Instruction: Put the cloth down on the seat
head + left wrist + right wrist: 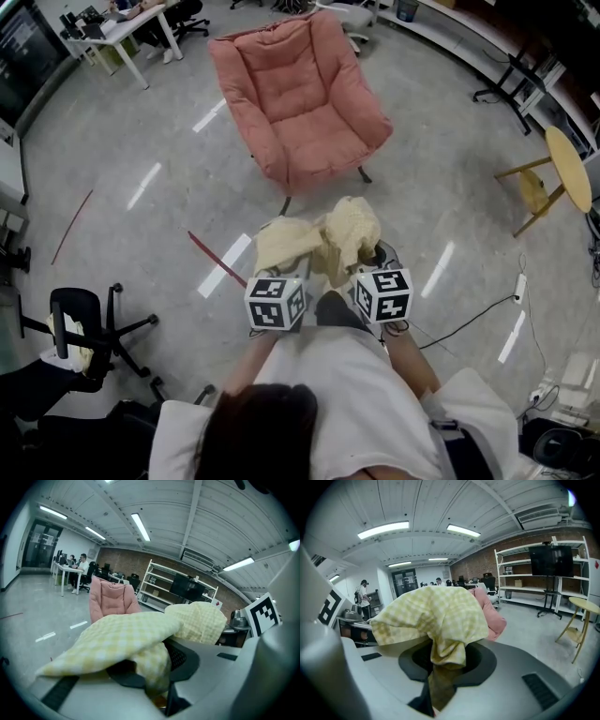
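"Head view: what is the biggest thing we have to reckon with?"

"We see the grey floor [169, 131], bare and shiny on every side of us. Next in size is the pink armchair [300, 103], set well ahead, its front edge turned toward us. Open floor lies between that edge and our hands."

"And at the borders?"

"We have a white desk [122, 28] far off at the upper left, a round wooden side table [569, 169] at the right edge and a black office chair [80, 328] low on the left. All three stand well apart from the armchair, so both its sides are open."

"Where is the cloth?"

"We hold the yellow checked cloth [328, 234] bunched up in the air, just ahead of the marker cubes. It is short of the seat and not touching it."

"How do we grip it?"

"Our left hand-held gripper [157, 681] is clenched on one fold, which hangs down between the jaws. Our right hand-held gripper [440, 677] is clenched on another fold, and the rest drapes over its top."

"Anything smaller?"

"We see a red strip [217, 260] on the floor just left of the cloth, and a thin black cable [469, 314] trailing off to our right."
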Demonstrator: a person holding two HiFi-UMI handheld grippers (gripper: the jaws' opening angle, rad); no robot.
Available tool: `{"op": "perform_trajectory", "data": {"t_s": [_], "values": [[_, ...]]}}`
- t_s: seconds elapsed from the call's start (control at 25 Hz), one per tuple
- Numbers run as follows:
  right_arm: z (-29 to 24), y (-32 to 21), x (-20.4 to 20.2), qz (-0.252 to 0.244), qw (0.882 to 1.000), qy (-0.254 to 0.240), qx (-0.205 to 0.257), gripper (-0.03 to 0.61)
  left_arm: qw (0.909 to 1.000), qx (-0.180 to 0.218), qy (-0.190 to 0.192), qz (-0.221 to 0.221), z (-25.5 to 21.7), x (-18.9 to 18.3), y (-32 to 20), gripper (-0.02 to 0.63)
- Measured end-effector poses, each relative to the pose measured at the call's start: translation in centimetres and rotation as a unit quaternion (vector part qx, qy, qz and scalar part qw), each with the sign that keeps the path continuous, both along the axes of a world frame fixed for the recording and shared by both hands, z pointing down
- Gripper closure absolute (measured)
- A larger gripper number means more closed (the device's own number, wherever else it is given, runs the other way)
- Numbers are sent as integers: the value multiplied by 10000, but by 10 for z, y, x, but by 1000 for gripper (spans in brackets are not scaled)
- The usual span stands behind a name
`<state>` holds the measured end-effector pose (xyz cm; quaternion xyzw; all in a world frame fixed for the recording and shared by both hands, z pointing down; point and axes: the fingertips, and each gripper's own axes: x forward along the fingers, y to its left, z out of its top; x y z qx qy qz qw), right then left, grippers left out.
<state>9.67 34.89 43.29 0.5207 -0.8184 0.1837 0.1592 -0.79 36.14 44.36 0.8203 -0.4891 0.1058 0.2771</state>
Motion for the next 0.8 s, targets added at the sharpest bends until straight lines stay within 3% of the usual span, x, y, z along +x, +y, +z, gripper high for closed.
{"op": "perform_trajectory", "data": {"t_s": [0.68, 0.8], "values": [[16, -132, 67, -460, 9975, 532, -93, 477, 9991, -336, 48, -271, 17, 71, -124, 526], [19, -140, 69, -452, 9981, 379, -176, 477, 9988, -375, 1, -299, 19, 73, -132, 526]]}}
